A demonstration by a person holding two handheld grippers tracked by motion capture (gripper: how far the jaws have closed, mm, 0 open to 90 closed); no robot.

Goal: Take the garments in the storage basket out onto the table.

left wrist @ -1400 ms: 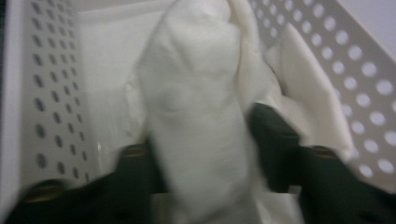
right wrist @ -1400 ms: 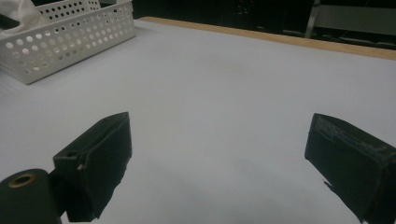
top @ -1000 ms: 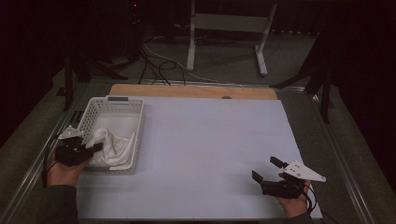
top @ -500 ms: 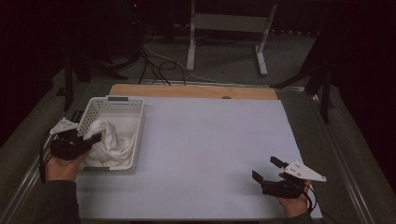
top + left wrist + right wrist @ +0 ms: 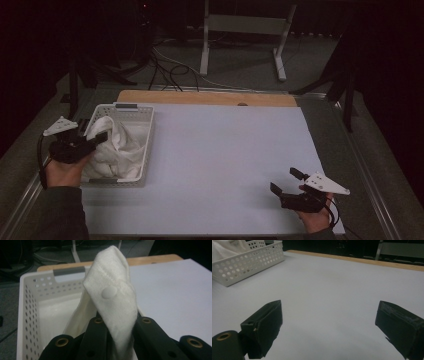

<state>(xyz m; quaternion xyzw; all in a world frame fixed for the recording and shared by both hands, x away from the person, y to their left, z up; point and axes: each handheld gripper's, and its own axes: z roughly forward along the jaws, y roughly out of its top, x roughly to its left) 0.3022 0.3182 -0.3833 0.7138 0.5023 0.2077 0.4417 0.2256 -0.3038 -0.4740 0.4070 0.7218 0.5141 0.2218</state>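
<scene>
Left tongs (image 5: pixel 117 340) pinch a white cloth (image 5: pixel 112 297) above the basket (image 5: pixel 145 127); right tongs (image 5: pixel 290 182) rest released on the worktop (image 5: pixel 225 150).

Left gripper (image 5: pixel 97 138): black body, grey three-cornered plate on top, black cable looping down beside hand. Jaws black, matte, with brass-ringed holes along arms in left gripper view. Right gripper (image 5: pixel 286 181): same black body, pale grey three-cornered plate, black cable trailing near wrist. Jaws blocky, square-ended, edges slightly worn; one brass-ringed hole at lower left in right gripper view. Dark long sleeves on both forearms.
</scene>
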